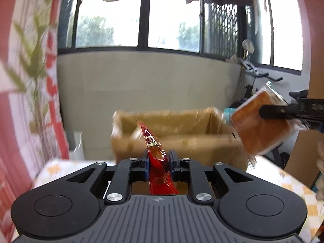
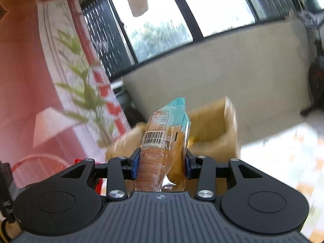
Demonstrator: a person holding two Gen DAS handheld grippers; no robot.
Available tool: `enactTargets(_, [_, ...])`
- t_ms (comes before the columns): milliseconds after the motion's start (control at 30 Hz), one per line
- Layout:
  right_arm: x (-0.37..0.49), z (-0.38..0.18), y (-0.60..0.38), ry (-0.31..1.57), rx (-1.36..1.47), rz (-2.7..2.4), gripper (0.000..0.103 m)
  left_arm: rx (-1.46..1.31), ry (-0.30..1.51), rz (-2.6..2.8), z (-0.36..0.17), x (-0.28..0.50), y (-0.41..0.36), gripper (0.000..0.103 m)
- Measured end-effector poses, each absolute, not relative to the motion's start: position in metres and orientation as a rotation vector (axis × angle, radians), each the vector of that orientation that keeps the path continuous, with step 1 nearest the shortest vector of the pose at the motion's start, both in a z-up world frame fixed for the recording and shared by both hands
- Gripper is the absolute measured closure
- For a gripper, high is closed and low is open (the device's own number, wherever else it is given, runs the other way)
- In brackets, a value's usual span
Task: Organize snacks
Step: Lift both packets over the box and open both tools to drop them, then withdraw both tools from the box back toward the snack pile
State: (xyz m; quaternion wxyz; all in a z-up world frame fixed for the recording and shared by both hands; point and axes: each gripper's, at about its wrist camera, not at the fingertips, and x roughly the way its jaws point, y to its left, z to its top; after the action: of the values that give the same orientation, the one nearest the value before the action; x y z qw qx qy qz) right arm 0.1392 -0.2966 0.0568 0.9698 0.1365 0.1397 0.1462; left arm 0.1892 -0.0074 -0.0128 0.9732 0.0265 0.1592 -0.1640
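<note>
My left gripper [image 1: 159, 163] is shut on a red snack packet [image 1: 157, 151], held upright above the table in front of an open cardboard box [image 1: 178, 135]. My right gripper [image 2: 162, 162] is shut on a clear packet of orange-brown cake with a teal top edge and a barcode [image 2: 162, 139]. In the left wrist view that cake packet [image 1: 261, 123] hangs from the right gripper's fingers [image 1: 283, 111] at the box's right side. The box [image 2: 212, 129] shows behind the cake packet in the right wrist view.
The table has a yellow-and-white checked cloth [image 1: 291, 184]. A red-and-white wall hanging with bamboo print [image 1: 36, 77] is at the left. An exercise bike [image 1: 255, 81] stands at the right by the window wall.
</note>
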Motion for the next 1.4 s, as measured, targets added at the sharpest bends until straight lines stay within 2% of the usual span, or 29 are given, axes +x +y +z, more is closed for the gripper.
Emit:
enactTargets(133, [0.187,0.076,-0.299,0.257,0.163,0.217,0.061,0.055,0.292,-0.333,0.006,0.226,-0.024,0.084])
enactTargets(333, [0.263,0.056,-0.283,0.352,-0.044,0.101,0.061,0.079,0.343,-0.308,0.005,0.289,-0.05,0.084])
enactTargets(633, [0.319,0.028,-0.274,0.509,-0.08,0.054,0.06,0.123,0.434,-0.239,-0.011,0.347,-0.068,0.083])
enactTargets(700, [0.318,0.027,-0.277,0.525,-0.087,0.044,0.057,0.146,0.453,-0.232,-0.015,0.351,-0.074,0.077])
enactTargets(767, [0.314,0.029,-0.279,0.51,-0.087,0.034,0.041,0.157,0.46,-0.226,-0.015,0.35,-0.079,0.048])
enactTargets(833, [0.307,0.035,-0.28,0.491,-0.079,0.058,0.029,0.152,0.448,-0.232,-0.014,0.342,-0.074,0.039])
enactTargets(1167, [0.264,0.048,-0.287,0.429,-0.003,0.167,0.013,0.093,0.393,-0.271,0.002,0.301,-0.042,0.016])
enactTargets(1400, [0.23,0.043,-0.28,0.416,0.035,0.235,0.013,0.081,0.384,-0.264,0.006,0.259,-0.014,0.013])
